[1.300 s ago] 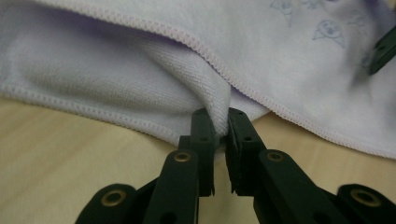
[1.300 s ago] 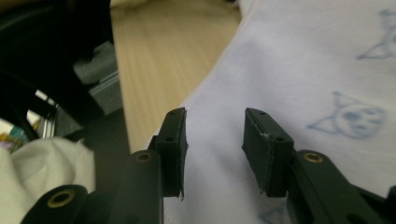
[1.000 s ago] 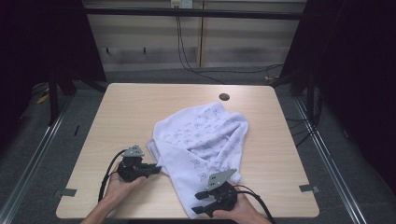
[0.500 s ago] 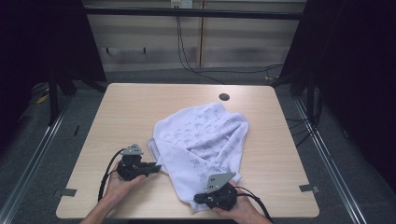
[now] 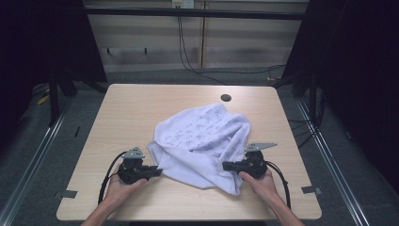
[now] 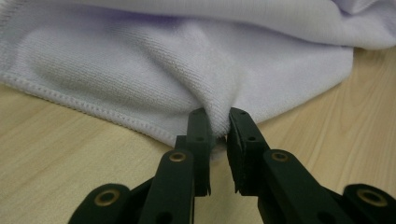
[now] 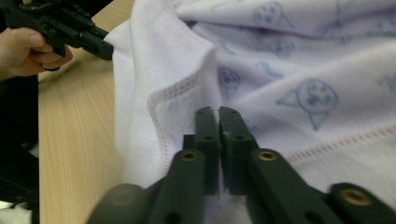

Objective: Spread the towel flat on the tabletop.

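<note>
High view: white printed towel (image 5: 202,141) crumpled mid-table (image 5: 141,108), between both claws. Left gripper (image 5: 157,170) at towel's left corner; right gripper (image 5: 226,165) at its right near edge, jaws just reopening slightly after closing.

Left gripper view: jaws clenched on pinch of towel hem (image 6: 219,122), cloth bunched ahead of tips.

Right gripper view: jaws near-closed, thin fold of hemmed edge (image 7: 187,88) apparently caught between them; left gripper (image 7: 105,49) beyond.

Step, judged: spreading towel. Next calls for drawing corners apart, keeping both grips.
</note>
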Demonstrator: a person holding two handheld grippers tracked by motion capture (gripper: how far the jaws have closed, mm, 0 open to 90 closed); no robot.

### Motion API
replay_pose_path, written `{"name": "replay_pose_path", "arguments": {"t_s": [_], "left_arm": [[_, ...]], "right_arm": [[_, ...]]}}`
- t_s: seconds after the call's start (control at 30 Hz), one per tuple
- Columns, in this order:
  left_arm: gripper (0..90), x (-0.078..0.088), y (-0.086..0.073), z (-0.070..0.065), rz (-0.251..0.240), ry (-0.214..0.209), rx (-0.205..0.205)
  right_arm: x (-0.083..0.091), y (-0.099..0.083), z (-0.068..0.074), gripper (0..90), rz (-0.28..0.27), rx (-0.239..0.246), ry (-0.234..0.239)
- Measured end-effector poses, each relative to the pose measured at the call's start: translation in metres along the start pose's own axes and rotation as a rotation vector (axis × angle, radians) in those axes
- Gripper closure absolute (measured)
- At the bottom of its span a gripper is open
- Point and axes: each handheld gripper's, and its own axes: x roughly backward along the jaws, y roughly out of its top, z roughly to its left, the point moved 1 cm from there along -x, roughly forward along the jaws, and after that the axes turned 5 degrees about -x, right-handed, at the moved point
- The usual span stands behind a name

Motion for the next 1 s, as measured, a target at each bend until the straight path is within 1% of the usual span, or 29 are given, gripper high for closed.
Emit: {"name": "replay_pose_path", "arguments": {"t_s": [0.03, 0.07, 0.1, 0.13, 0.17, 0.2, 0.23, 0.27, 0.3, 0.33, 0.37, 0.4, 0.43, 0.5, 0.53, 0.57, 0.6, 0.63, 0.67, 0.7, 0.73, 0.77, 0.8, 0.83, 0.87, 0.9, 0.93, 0.97, 1.0], "left_arm": [[79.6, 0.001, -0.001, 0.0, 0.005, -0.003, -0.003], [79.7, 0.001, -0.002, -0.001, 0.005, -0.005, 0.001], [79.7, 0.002, -0.003, -0.001, 0.008, -0.008, 0.001], [79.7, 0.005, -0.005, -0.004, 0.009, -0.016, 0.002], [79.7, 0.005, -0.005, -0.004, 0.009, -0.016, 0.002], [79.7, 0.005, -0.005, -0.005, 0.013, -0.021, 0.003], [80.1, 0.006, -0.006, -0.007, 0.016, -0.027, -0.001], [80.3, 0.006, -0.006, -0.009, 0.019, -0.031, -0.003], [80.3, 0.006, -0.008, -0.014, 0.028, -0.04, -0.007], [80.3, 0.006, -0.008, -0.014, 0.028, -0.04, -0.007], [80.3, 0.007, -0.009, -0.017, 0.037, -0.045, -0.016], [80.1, 0.009, -0.01, -0.02, 0.041, -0.048, -0.016], [79.9, 0.012, -0.011, -0.022, 0.027, -0.065, -0.01], [79.9, 0.014, -0.011, -0.023, 0.016, -0.067, -0.012], [79.2, 0.016, -0.012, -0.023, 0.008, -0.074, -0.009], [77.5, 0.018, -0.012, -0.022, -0.001, -0.072, -0.003], [75.0, 0.02, -0.012, -0.02, -0.013, -0.066, 0.008], [72.3, 0.024, -0.012, -0.017, -0.029, -0.057, 0.019], [71.6, 0.028, -0.011, -0.013, -0.051, -0.049, 0.025], [67.7, 0.037, -0.011, -0.006, -0.091, -0.031, 0.034], [65.8, 0.037, -0.011, -0.006, -0.091, -0.031, 0.034], [65.8, 0.042, -0.011, 0.001, -0.122, -0.017, 0.051], [64.4, 0.046, -0.011, 0.008, -0.13, 0.006, 0.06], [64.4, 0.048, -0.011, 0.014, -0.134, 0.04, 0.068], [63.1, 0.05, -0.01, 0.021, -0.139, 0.069, 0.071], [61.1, 0.051, -0.009, 0.034, -0.145, 0.111, 0.081], [60.8, 0.051, -0.009, 0.034, -0.145, 0.111, 0.081], [58.1, 0.046, -0.007, 0.048, -0.133, 0.146, 0.113], [55.5, 0.046, -0.007, 0.048, -0.133, 0.146, 0.113]], "right_arm": [[0.0, -0.001, -0.004, 74.3, 0.018, -0.028, 0.01], [0.0, -0.003, -0.003, 70.2, 0.027, -0.026, -0.016], [0.002, -0.003, -0.001, 66.6, 0.033, -0.001, -0.024], [0.009, -0.005, 0.004, 59.5, 0.023, 0.009, -0.039], [0.009, -0.005, 0.004, 59.5, 0.023, 0.009, -0.039], [0.014, -0.006, 0.008, 57.5, 0.008, 0.032, -0.049], [0.018, -0.007, 0.01, 55.9, -0.001, 0.035, -0.032], [0.021, -0.008, 0.013, 52.8, -0.011, 0.031, -0.026], [0.022, -0.008, 0.019, 48.1, -0.025, 0.05, -0.005], [0.02, -0.007, 0.021, 45.1, -0.03, 0.055, -0.003], [0.02, -0.007, 0.021, 45.1, -0.03, 0.055, -0.003], [0.016, -0.005, 0.024, 43.4, -0.021, 0.065, 0.001], [0.008, -0.002, 0.029, 39.8, -0.014, 0.073, -0.005], [0.004, -0.001, 0.03, 39.7, -0.004, 0.082, -0.011], [-0.001, 0.0, 0.033, 39.7, 0.004, 0.098, -0.043], [-0.005, 0.001, 0.033, 39.4, 0.014, 0.105, -0.061], [-0.008, 0.001, 0.032, 40.8, 0.022, 0.1, -0.062], [-0.011, 0.002, 0.031, 49.8, 0.029, 0.098, -0.065], [-0.012, 0.002, 0.03, 59.5, 0.029, 0.103, -0.087], [-0.01, 0.004, 0.026, 73.0, 0.029, 0.065, -0.092], [-0.008, 0.004, 0.025, 75.0, 0.021, 0.06, -0.091], [-0.008, 0.004, 0.025, 75.0, 0.021, 0.06, -0.091], [-0.001, 0.006, 0.019, 76.6, 0.003, 0.049, -0.09], [-0.001, 0.006, 0.019, 76.6, 0.003, 0.049, -0.09], [0.003, 0.006, 0.016, 76.6, -0.003, 0.034, -0.091], [0.009, 0.005, 0.011, 75.9, -0.01, 0.025, -0.101], [0.009, 0.005, 0.011, 75.9, -0.01, 0.025, -0.101], [0.014, 0.004, 0.007, 75.8, -0.014, 0.022, -0.106], [0.016, 0.004, 0.006, 76.7, -0.012, 0.016, -0.113]]}}
